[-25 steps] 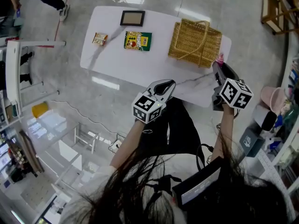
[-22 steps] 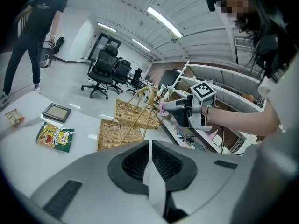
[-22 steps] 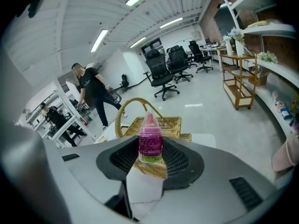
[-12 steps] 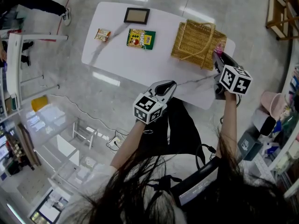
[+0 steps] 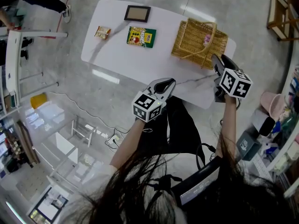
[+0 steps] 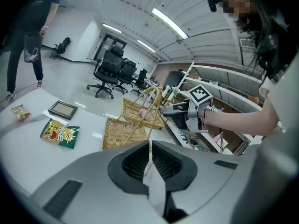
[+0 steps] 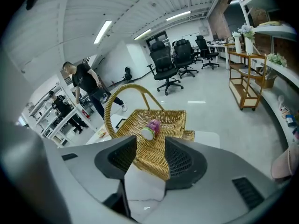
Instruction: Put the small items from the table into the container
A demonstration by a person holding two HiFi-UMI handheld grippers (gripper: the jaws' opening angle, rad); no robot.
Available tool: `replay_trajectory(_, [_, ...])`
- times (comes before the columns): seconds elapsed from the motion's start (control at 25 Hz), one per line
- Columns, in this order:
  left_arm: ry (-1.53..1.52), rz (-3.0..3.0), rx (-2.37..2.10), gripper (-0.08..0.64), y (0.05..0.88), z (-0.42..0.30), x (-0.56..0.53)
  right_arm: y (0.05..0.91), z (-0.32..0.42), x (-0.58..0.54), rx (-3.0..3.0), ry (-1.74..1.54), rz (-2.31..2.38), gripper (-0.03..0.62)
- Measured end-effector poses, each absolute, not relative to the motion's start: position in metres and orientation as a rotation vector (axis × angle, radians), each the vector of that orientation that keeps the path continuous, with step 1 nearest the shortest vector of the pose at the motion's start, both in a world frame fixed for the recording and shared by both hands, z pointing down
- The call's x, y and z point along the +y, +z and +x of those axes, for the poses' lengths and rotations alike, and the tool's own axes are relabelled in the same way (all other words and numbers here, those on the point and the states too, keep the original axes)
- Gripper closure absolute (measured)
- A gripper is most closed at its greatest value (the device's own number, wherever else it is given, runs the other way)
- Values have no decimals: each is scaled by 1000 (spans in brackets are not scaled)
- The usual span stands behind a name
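My right gripper is opening, empty, at the basket upper right, pink bottle released inside; left gripper hangs closed, empty, spare for the snack packets upper left

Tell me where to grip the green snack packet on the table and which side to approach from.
Take the green snack packet by its near long edge, coming steeply down from the person's side. It lies flat and thin on the table, with bare surface all round, so pinching an edge probably beats spanning its face.
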State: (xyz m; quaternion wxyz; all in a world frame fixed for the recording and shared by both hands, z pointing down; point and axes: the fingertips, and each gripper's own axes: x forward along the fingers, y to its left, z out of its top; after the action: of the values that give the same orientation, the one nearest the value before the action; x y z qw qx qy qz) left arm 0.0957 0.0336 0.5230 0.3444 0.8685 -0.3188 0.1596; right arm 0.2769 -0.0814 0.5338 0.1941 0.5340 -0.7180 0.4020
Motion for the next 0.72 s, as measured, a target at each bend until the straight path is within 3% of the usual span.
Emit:
replay_trajectory(0.16, [417, 2253, -834, 548, 523, 94, 35, 519, 272, -69, -2052, 1151, 1524, 411])
replay_trajectory(0.28, [413, 2238, -851, 548, 523, 91, 34, 512, 264, -54, -2068, 1149, 1528, 501])
replay_trajectory(0.44, [378, 2218, -880, 548, 519, 85, 32, 515, 247, -29, -2071, 1122, 1478, 558])
replay_trajectory(0.72, [353, 2194, -940, 549, 518, 73, 27, 538, 206, 11, -2099, 1125, 1322, 575])
